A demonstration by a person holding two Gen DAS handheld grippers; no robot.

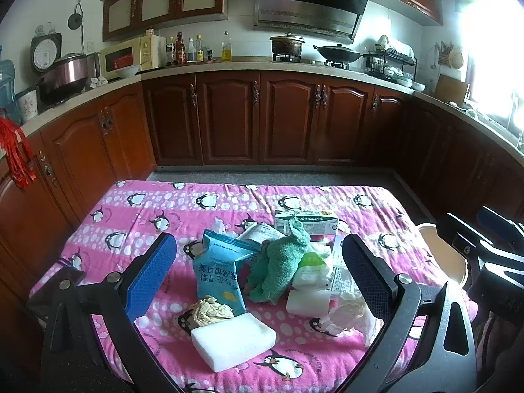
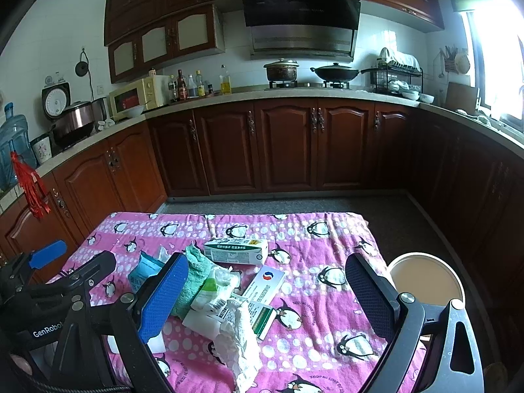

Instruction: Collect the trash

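Observation:
A pile of trash lies on the pink penguin cloth (image 1: 157,203). It holds a blue snack bag (image 1: 217,276), a green towel (image 1: 281,262), a crumpled yellowish paper ball (image 1: 211,309), two white foam blocks (image 1: 232,340) (image 1: 306,301), crumpled white paper (image 1: 350,319) and a green-white carton (image 1: 306,221). My left gripper (image 1: 258,275) is open, its fingers either side of the pile. My right gripper (image 2: 267,290) is open above the carton (image 2: 235,250), flat boxes (image 2: 265,283), white wrappers (image 2: 213,290) and crumpled paper (image 2: 239,337).
A round beige bin (image 2: 425,283) stands on the floor right of the table; it also shows in the left wrist view (image 1: 442,255). Dark wooden kitchen cabinets (image 1: 262,118) surround the table. My left gripper's body (image 2: 49,294) sits at the left in the right wrist view.

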